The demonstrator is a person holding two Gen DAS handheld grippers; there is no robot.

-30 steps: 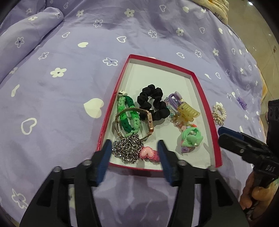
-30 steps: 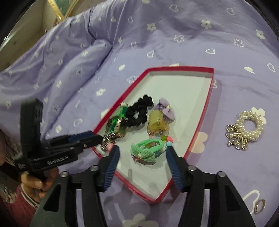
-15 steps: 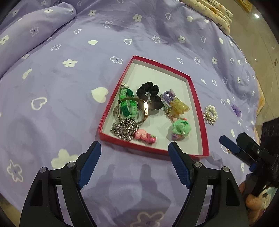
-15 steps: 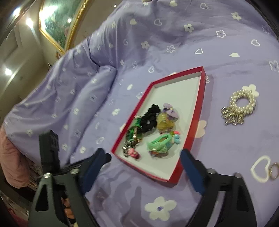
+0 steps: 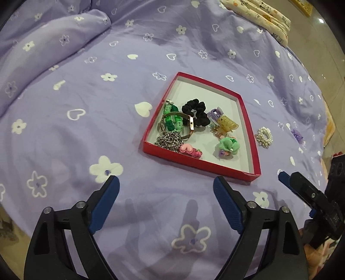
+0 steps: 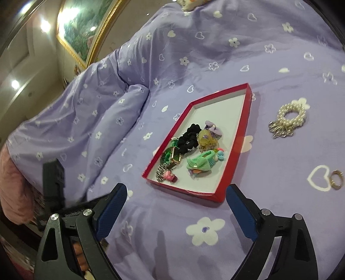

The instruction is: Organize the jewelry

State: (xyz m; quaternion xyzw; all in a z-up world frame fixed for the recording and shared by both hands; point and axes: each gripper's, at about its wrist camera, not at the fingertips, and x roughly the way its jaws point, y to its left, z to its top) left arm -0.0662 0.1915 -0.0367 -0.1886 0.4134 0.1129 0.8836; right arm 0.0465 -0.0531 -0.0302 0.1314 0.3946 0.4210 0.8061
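Note:
A red-rimmed tray (image 5: 252, 137) (image 6: 235, 159) lies on the purple bedspread. It holds a black scrunchie (image 5: 195, 112) (image 6: 188, 137), a green braided band (image 5: 171, 120), a gold watch (image 5: 190, 126), a silver chain (image 5: 170, 141), a pink heart clip (image 5: 189, 149), a yellow claw clip (image 5: 226, 125) (image 6: 206, 137) and a green bow (image 5: 228, 146) (image 6: 199, 164). A pearl bracelet (image 5: 264, 136) (image 6: 289, 118) lies on the bedspread right of the tray. Gold rings (image 6: 336, 182) lie further right. My left gripper (image 5: 166, 193) and right gripper (image 6: 174, 202) are open, empty, and held back from the tray's near edge.
A small purple piece (image 5: 297, 134) lies on the bedspread beyond the pearl bracelet. A folded purple duvet (image 5: 43, 49) rises at the far left. A patterned cushion (image 5: 258, 13) sits at the far edge. A framed picture (image 6: 86, 25) hangs on the wall.
Both grippers have pulled back and up from the tray and opened wider. The tray now looks smaller and farther. The items in it have not moved.

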